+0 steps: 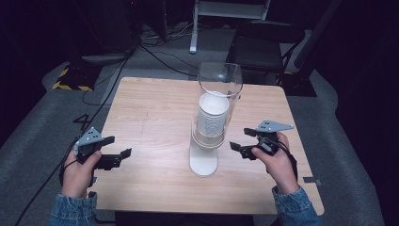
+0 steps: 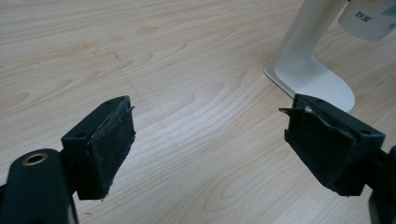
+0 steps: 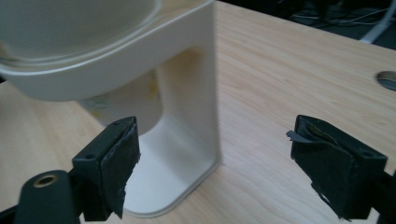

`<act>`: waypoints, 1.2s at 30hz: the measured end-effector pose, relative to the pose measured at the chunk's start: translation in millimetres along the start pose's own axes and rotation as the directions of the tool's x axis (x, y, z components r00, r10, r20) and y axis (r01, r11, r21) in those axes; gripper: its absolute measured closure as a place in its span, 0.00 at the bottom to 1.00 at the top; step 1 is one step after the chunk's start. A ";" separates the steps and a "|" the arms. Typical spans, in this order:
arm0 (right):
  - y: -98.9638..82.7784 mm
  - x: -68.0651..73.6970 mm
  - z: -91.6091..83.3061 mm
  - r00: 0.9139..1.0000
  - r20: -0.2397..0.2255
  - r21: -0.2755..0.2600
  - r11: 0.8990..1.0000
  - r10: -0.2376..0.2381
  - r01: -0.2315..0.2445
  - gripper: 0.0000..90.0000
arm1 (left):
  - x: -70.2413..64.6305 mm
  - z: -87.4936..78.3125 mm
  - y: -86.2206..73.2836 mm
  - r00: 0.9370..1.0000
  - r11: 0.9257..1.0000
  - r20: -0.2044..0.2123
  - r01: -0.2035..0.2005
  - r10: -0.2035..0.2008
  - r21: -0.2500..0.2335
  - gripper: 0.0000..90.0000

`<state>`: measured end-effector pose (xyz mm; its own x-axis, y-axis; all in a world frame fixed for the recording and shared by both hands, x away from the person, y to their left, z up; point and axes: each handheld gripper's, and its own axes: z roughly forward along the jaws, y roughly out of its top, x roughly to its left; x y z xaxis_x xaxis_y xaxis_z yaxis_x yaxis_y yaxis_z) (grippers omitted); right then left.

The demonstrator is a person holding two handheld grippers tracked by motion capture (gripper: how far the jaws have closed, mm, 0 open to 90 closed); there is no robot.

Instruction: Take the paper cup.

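**Cup dispenser stood between two open grippers**

A white plastic cup dispenser with a clear tube (image 1: 207,136) stood near the middle of the pale wooden worktop (image 1: 150,108), holding a stack of white paper cups (image 1: 212,115). The right gripper (image 1: 242,141) hovered just beside the stand's base on its right, jaws spread wide with nothing between them; the stand's upright rose just ahead of them, apart from both pads. The left gripper (image 1: 123,155) sat well apart at the worktop's left, jaws likewise wide and empty over bare wood.
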<state>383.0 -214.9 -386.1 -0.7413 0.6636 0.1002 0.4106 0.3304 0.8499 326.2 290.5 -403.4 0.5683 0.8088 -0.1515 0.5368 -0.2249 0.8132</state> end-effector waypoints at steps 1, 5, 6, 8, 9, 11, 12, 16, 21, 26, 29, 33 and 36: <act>0.0 0.0 0.0 1.000 0.000 0.000 1.000 0.000 0.000 0.18 | 0.0 0.0 0.0 1.000 1.000 0.000 0.000 0.000 0.000 0.17; 1.5 13.8 9.5 0.998 -0.050 0.009 0.999 -0.030 0.031 0.18 | -0.5 1.2 -0.3 1.000 1.000 0.001 0.007 -0.007 -0.007 0.17; 1.7 16.0 11.2 0.997 -0.064 0.006 0.999 -0.035 0.036 0.18 | -0.6 1.5 -0.3 1.000 1.000 0.003 0.006 -0.006 -0.006 0.17; 1.8 20.7 15.1 0.996 -0.086 0.001 0.999 -0.035 0.035 0.18 | -0.9 2.3 -0.5 1.000 1.000 0.004 0.004 -0.004 0.001 0.17; 1.7 22.0 16.5 0.995 -0.090 0.000 0.999 -0.037 0.037 0.18 | -0.7 3.0 -0.6 1.000 1.000 0.002 0.000 0.000 0.002 0.17; 1.2 25.3 20.3 0.994 -0.103 -0.005 0.999 -0.035 0.034 0.18 | -1.0 3.9 -0.8 1.000 1.000 0.006 0.002 -0.002 0.006 0.17; 1.0 26.7 22.2 0.994 -0.104 -0.013 0.999 -0.034 0.033 0.18 | -1.0 3.9 -0.8 1.000 1.000 0.006 0.002 -0.002 0.006 0.17; -1.0 32.0 30.9 0.994 -0.107 -0.023 0.999 -0.032 0.030 0.18 | -0.7 5.0 -1.1 1.000 1.000 0.001 0.005 -0.005 -0.002 0.17; -1.3 40.2 39.9 0.992 -0.118 -0.059 0.998 -0.038 0.031 0.18 | -0.3 5.7 -1.9 1.000 1.000 0.004 0.015 -0.015 -0.007 0.17; -2.2 45.9 48.7 0.990 -0.132 -0.097 0.995 -0.050 0.037 0.18 | 0.2 5.8 -2.0 1.000 1.000 0.002 0.015 -0.015 -0.008 0.17; -4.3 49.3 56.3 0.991 -0.123 -0.125 0.991 -0.055 0.039 0.18 | 0.3 5.9 -2.1 1.000 1.000 -0.001 0.010 -0.010 -0.009 0.17; -4.6 52.7 65.7 0.993 -0.100 -0.198 0.980 -0.058 0.037 0.18 | 0.6 6.1 -2.3 1.000 1.000 -0.005 0.010 -0.010 -0.007 0.17; -5.6 52.7 70.0 0.994 -0.098 -0.210 0.977 -0.051 0.030 0.19 | 1.1 7.2 -2.9 1.000 1.000 -0.006 0.009 -0.009 -0.002 0.17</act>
<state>378.8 -134.8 -421.7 -0.8100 0.5767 0.1068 0.2679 0.2018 0.9421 329.8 288.1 -410.0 0.5601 0.8137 -0.1552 0.5406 -0.2171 0.8128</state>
